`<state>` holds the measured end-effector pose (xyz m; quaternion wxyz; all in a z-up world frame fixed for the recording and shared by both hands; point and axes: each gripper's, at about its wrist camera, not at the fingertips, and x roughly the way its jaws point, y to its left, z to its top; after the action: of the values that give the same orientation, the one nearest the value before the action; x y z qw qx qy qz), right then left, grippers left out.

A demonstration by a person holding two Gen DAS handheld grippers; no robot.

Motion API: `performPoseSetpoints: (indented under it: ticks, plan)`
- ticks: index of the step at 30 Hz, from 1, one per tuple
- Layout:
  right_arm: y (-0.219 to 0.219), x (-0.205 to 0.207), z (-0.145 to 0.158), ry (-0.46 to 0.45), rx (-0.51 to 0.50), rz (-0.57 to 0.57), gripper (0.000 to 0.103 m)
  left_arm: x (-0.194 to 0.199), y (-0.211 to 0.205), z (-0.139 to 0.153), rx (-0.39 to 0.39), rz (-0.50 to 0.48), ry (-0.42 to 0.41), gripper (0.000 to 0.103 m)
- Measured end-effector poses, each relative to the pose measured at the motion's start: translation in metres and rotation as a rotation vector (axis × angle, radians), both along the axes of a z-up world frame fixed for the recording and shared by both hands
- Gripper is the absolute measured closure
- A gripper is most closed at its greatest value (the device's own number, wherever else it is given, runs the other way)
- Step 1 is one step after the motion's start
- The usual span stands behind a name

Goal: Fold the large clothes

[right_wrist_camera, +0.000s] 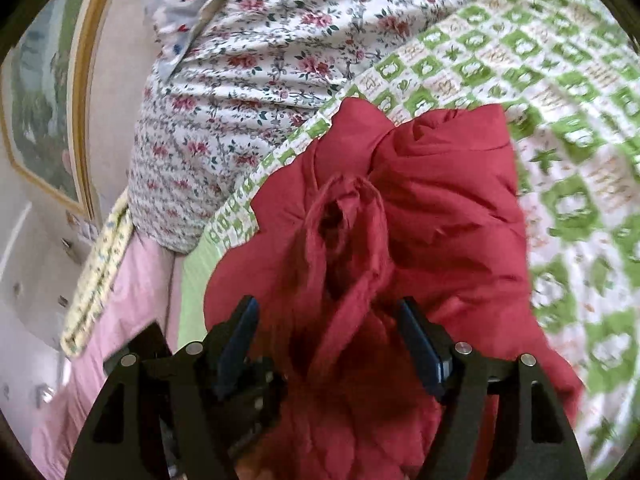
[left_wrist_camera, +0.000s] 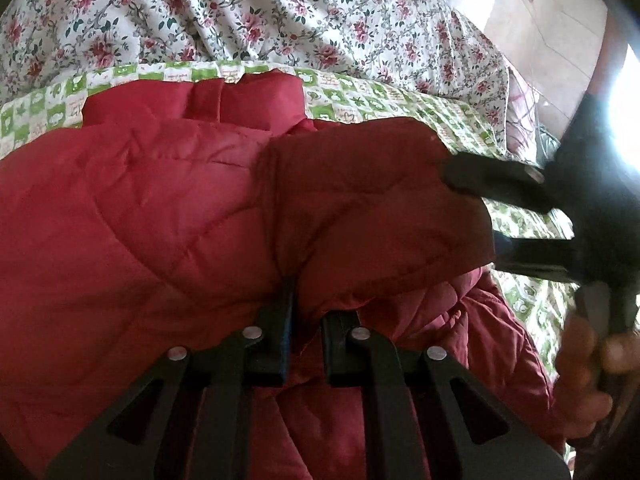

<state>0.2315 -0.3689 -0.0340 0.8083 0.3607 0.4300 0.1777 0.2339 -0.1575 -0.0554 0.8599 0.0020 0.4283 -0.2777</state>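
A red quilted jacket (left_wrist_camera: 160,216) lies on a green-and-white checked blanket (left_wrist_camera: 360,98) on a bed. My left gripper (left_wrist_camera: 306,300) is shut on a fold of the jacket, its fingertips buried in the fabric. My right gripper (right_wrist_camera: 326,320) is open, its two fingers wide apart around a bunched sleeve of the jacket (right_wrist_camera: 344,232). The right gripper also shows in the left wrist view (left_wrist_camera: 484,216), fingers apart at the edge of the folded-over red flap, with the person's hand on its handle.
A rose-patterned quilt (left_wrist_camera: 248,12) is heaped behind the blanket. It also shows in the right wrist view (right_wrist_camera: 240,80). A pink sheet (right_wrist_camera: 120,300) hangs at the bed's edge. A framed picture (right_wrist_camera: 44,92) hangs on the wall to the left.
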Motion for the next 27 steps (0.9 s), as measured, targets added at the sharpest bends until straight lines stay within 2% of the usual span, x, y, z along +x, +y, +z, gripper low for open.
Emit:
performPoseSetpoints:
  ticks: [1, 2, 3, 4, 5, 8, 10, 15, 17, 20, 24, 27]
  plan:
    - [0.002, 0.006, -0.003, 0.007, -0.004, 0.001, 0.053, 0.000, 0.000, -0.001, 0.000, 0.000, 0.004, 0.095]
    - [0.005, 0.011, -0.005, 0.019, -0.015, 0.006, 0.063, 0.000, 0.001, -0.001, 0.000, 0.000, 0.009, 0.090]
    - [0.006, 0.015, -0.008, 0.031, -0.028, 0.006, 0.081, 0.000, 0.002, -0.002, 0.000, 0.003, 0.022, 0.086]
    - [0.008, 0.018, -0.010, 0.045, -0.052, 0.000, 0.091, 0.001, 0.004, -0.002, -0.004, 0.001, 0.039, 0.079]
    - [0.009, 0.018, -0.011, 0.050, -0.073, -0.004, 0.092, 0.001, 0.006, -0.003, -0.012, -0.004, 0.056, 0.071]
    - [0.010, 0.013, -0.005, 0.023, -0.107, -0.003, 0.095, -0.005, 0.020, 0.000, -0.070, -0.033, 0.117, 0.056]
    - [0.010, 0.008, 0.001, 0.000, -0.130, -0.006, 0.096, -0.011, 0.030, 0.006, -0.083, -0.027, 0.118, 0.052]
    - [0.000, -0.005, 0.018, -0.051, -0.185, -0.023, 0.097, -0.019, 0.069, 0.033, -0.077, 0.035, 0.054, 0.051]
    - [-0.003, -0.008, 0.016, -0.036, -0.235, -0.025, 0.097, -0.015, 0.089, 0.046, -0.062, 0.088, 0.016, 0.051]
    - [-0.001, -0.008, -0.004, 0.017, -0.300, -0.013, 0.097, 0.004, 0.109, 0.054, -0.030, 0.156, -0.004, 0.051]
    - [0.003, -0.006, -0.024, 0.035, -0.335, -0.002, 0.094, 0.034, 0.133, 0.042, -0.013, 0.209, 0.028, 0.051]
    - [0.004, -0.004, -0.026, 0.033, -0.349, 0.004, 0.091, 0.048, 0.142, 0.017, 0.029, 0.224, 0.073, 0.052]
